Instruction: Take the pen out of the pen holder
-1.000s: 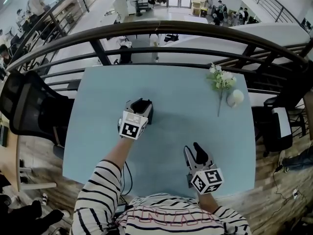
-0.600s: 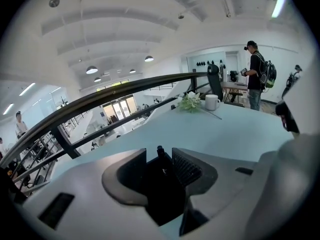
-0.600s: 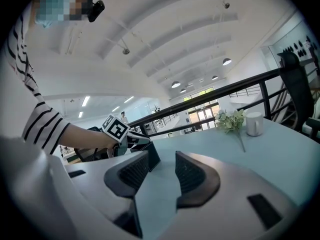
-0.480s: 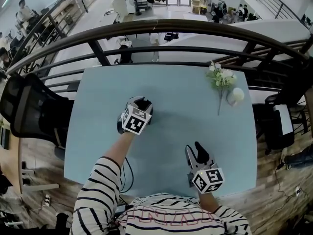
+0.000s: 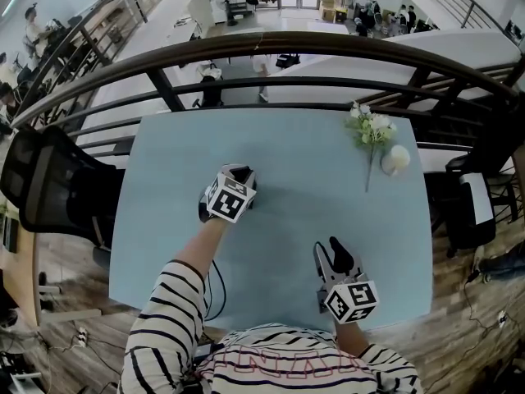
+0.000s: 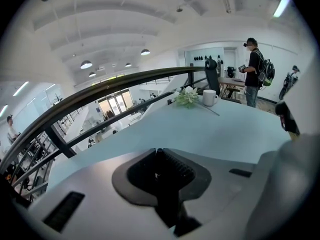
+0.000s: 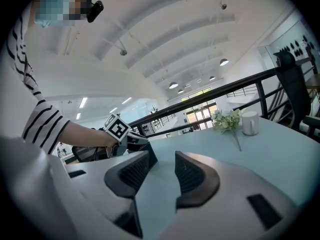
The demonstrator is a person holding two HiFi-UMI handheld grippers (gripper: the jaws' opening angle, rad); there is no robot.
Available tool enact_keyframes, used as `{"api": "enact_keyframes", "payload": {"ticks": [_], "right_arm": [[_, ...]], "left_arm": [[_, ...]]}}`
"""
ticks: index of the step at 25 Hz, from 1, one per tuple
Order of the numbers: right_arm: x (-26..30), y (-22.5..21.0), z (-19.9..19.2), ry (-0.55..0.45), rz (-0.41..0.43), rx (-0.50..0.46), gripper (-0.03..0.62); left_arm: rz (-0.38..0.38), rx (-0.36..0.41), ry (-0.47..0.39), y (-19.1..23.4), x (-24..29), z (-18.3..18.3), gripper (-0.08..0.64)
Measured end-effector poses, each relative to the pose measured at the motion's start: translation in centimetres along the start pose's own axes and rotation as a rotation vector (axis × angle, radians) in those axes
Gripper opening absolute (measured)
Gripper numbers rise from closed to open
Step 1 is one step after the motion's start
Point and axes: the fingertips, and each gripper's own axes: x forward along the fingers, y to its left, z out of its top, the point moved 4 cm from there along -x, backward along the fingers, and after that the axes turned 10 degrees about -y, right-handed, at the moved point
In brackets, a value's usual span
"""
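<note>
A black pen holder [image 5: 245,176] stands left of the middle of the pale blue table [image 5: 287,146], and shows again in the right gripper view [image 7: 141,145]. My left gripper [image 5: 239,176] points down into it, covering its top. Its jaws are closing and nearly meet in the left gripper view [image 6: 158,154], with a thin dark pen tip [image 6: 157,151] pinched between them; the remainder of the pen is hidden. My right gripper [image 5: 328,251] hovers open near the table's front edge, and nothing lies between its jaws [image 7: 162,171].
White flowers [image 5: 371,130] and a white cup [image 5: 395,162] lie at the table's far right. A dark railing [image 5: 271,52] runs behind the table. A black chair [image 5: 49,179] stands to the left. A person [image 6: 256,71] stands far off.
The left gripper's jaws have come together over the pen holder, and the gripper has tipped and rolled a little. The right gripper has hardly moved.
</note>
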Motion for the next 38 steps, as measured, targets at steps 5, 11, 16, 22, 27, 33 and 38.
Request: {"api": "enact_keyframes", "payload": {"ticks": [5,11,16,22,27,33,38], "right_arm": [[0.0,0.1,0.0,-0.002,0.003,-0.004,0.172],[-0.3,0.7,0.5,-0.013,0.008,-0.016,0.170],[-0.7,2.1,0.8,-0.021,0.022,-0.023,0.170],[-1.6,4.3,0.9,-0.032,0.045,-0.041,0.170],[-2.7,6.3,1.0,-0.044,0.064,-0.050,0.169],[-4.7,8.8,0.8,-0.049,0.090,-0.066,0.169],[-6.2,11.4,0.4,-0.055,0.103,-0.080,0.167]], "left_arm": [[0.006,-0.034,-0.037,0.3,-0.2,0.2,0.060],[0.022,-0.095,-0.122,0.8,-1.8,1.6,0.058],[0.040,-0.118,-0.203,1.5,-4.3,3.2,0.057],[0.072,-0.136,-0.315,1.7,-8.6,4.3,0.057],[0.099,-0.157,-0.410,1.5,-13.0,4.8,0.057],[0.148,-0.178,-0.487,0.6,-18.5,3.9,0.057],[0.153,-0.213,-0.547,-0.1,-23.4,2.5,0.057]]}}
